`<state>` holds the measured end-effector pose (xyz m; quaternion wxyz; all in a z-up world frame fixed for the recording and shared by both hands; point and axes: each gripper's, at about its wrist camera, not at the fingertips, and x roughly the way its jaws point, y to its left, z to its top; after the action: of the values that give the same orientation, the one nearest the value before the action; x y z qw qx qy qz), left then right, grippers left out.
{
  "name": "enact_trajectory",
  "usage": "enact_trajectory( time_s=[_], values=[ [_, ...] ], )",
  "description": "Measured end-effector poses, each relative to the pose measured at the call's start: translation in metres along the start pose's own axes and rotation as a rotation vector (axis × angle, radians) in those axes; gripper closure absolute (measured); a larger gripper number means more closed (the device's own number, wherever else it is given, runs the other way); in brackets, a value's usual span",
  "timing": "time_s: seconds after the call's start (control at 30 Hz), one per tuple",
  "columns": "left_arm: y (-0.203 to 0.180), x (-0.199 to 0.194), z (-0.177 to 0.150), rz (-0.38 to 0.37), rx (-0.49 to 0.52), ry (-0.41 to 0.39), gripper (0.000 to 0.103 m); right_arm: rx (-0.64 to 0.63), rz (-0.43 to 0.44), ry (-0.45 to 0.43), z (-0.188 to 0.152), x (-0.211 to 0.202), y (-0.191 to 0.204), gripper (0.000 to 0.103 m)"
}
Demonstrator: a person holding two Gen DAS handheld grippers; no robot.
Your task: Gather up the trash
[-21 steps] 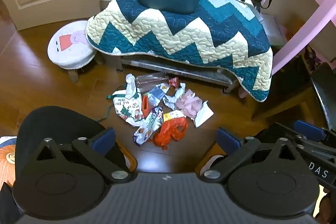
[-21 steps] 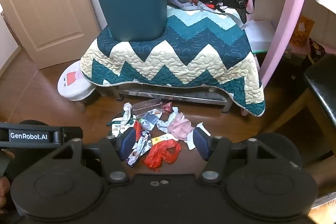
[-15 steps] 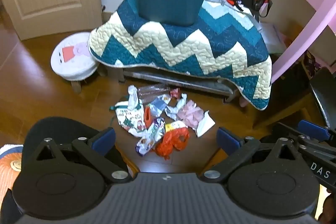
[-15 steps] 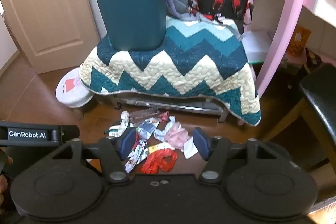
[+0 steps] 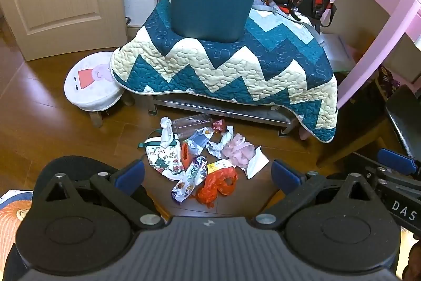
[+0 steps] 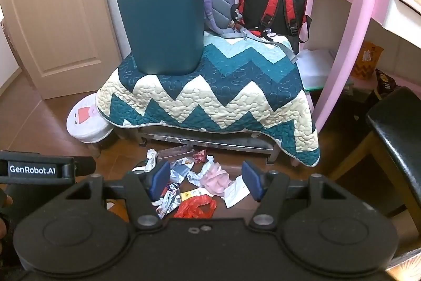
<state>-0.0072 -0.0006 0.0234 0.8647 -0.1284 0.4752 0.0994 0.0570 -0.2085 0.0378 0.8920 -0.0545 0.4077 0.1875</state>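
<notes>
Nothing looks collected yet: the loose heap of trash (image 5: 202, 159) lies on the brown wooden floor (image 5: 52, 128), just in front of the low bench draped with a teal-and-cream zigzag quilt (image 5: 236, 70), and the tall dark-teal plastic bin (image 6: 163, 25) stands upright on that quilt, well above and beyond the litter. Its inside is hidden, so I cannot tell whether it holds anything. The left gripper (image 5: 208, 173) hangs over the near edge of the heap with its blue-padded fingers spread wide and nothing between them; the right gripper (image 6: 205, 182) is likewise parted and empty, framing the far right of the pile. Every piece remains to be picked up: an orange plastic bag (image 5: 217, 185), a pale pink crumpled tissue (image 5: 238, 149), a white paper slip (image 5: 256, 162), a clear plastic bottle (image 5: 192, 123), and a Christmas-printed cloth bag (image 5: 164, 158) reading "MERR CHRI MA". "GenRobot.AI" shows on one tool, "DAS" on the other.
</notes>
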Motion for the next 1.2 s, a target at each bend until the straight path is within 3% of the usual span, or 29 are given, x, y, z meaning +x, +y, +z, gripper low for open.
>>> enact_trajectory(
  time_s=[1.2],
  values=[
    [-0.0051,-0.0023,-0.0017,0.001,-0.001,-0.007,0.0,0.001,-0.003,-0.012,0.0033,-0.0032,0.0002,0.043]
  ],
)
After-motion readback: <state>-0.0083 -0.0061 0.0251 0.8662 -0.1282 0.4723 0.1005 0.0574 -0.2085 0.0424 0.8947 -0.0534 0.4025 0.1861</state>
